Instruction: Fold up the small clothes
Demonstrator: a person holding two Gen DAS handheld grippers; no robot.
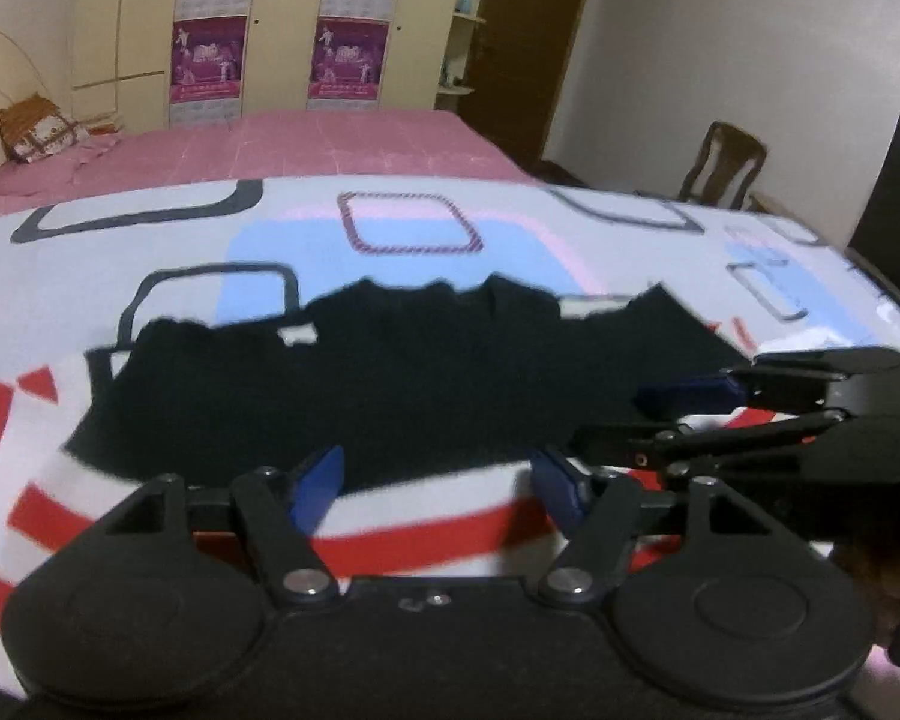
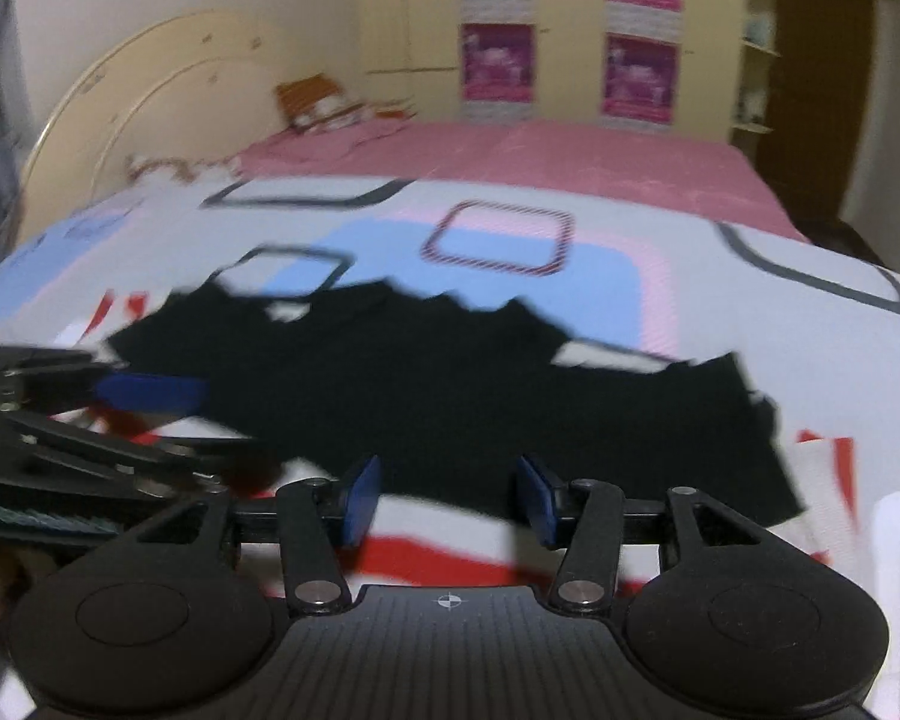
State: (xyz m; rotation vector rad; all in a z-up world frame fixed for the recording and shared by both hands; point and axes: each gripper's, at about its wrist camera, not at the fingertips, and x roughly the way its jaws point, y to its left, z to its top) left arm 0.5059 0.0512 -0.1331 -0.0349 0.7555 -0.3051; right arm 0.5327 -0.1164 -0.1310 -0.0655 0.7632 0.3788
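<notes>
A small black garment [image 1: 402, 384] lies spread flat on a patterned bed cover [image 1: 306, 252]; it also shows in the right wrist view [image 2: 450, 384]. My left gripper [image 1: 435, 483] is open and empty, hovering just short of the garment's near edge. My right gripper [image 2: 447, 495] is open and empty at the same near edge. Each gripper shows from the side in the other's view: the right gripper [image 1: 660, 420] at the garment's right part, the left gripper [image 2: 168, 414] at its left part.
The cover [image 2: 630, 300] is white with blue, pink, red and grey shapes. Behind it lies a pink bed sheet [image 1: 306, 144] with a pillow [image 1: 36, 132]. A wardrobe with posters [image 1: 282, 24], a wooden chair [image 1: 726, 165] and a dark screen [image 1: 894, 210] stand beyond.
</notes>
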